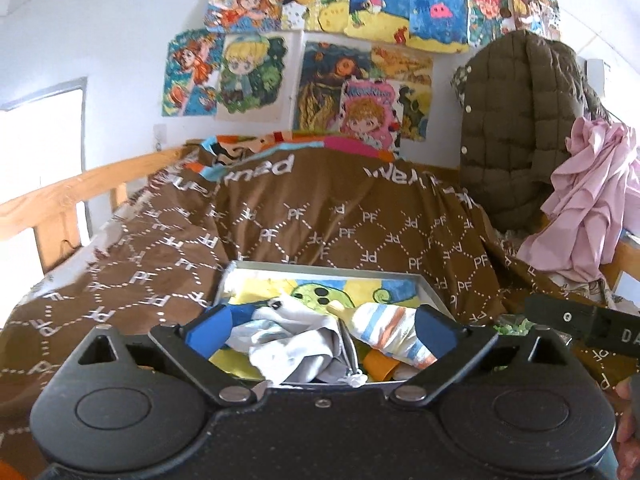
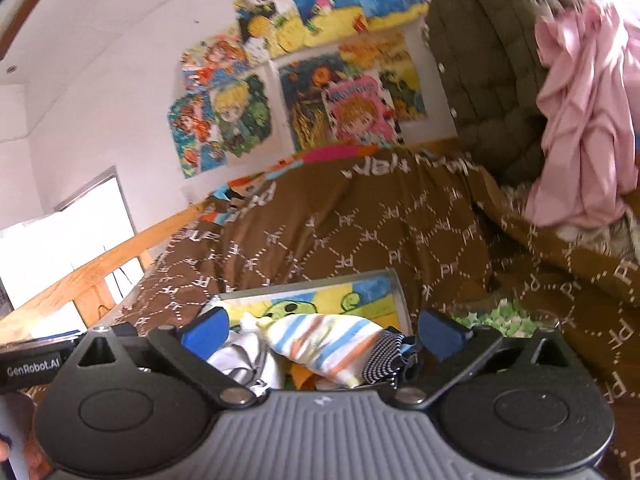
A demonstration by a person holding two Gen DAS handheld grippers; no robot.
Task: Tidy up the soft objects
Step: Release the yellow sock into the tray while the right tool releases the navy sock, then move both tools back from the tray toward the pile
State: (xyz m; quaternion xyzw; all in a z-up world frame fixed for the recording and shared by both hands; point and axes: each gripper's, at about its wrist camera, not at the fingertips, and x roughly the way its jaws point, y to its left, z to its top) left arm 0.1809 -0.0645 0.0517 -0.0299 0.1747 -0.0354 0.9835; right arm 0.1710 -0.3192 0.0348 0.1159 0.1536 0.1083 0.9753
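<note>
A shallow grey box (image 1: 430, 292) with a colourful cartoon lining lies on the brown bedspread. In it lie a grey-white garment (image 1: 296, 344), a rolled sock with blue and orange stripes (image 1: 396, 330) and an orange piece (image 1: 380, 364). My left gripper (image 1: 322, 332) is open, its blue pads (image 1: 210, 330) wide apart over the box. In the right wrist view the box (image 2: 400, 300) holds the striped sock (image 2: 324, 344), a white garment (image 2: 240, 356) and a dark dotted sock (image 2: 384, 356). My right gripper (image 2: 324, 330) is open above them, holding nothing.
The brown bedspread (image 1: 320, 220) covers the bed. A wooden rail (image 1: 60, 200) runs along the left. An olive quilted jacket (image 1: 516, 120) and a pink cloth (image 1: 592, 200) hang at the right. Drawings cover the wall. A green patterned thing (image 2: 504, 316) lies right of the box.
</note>
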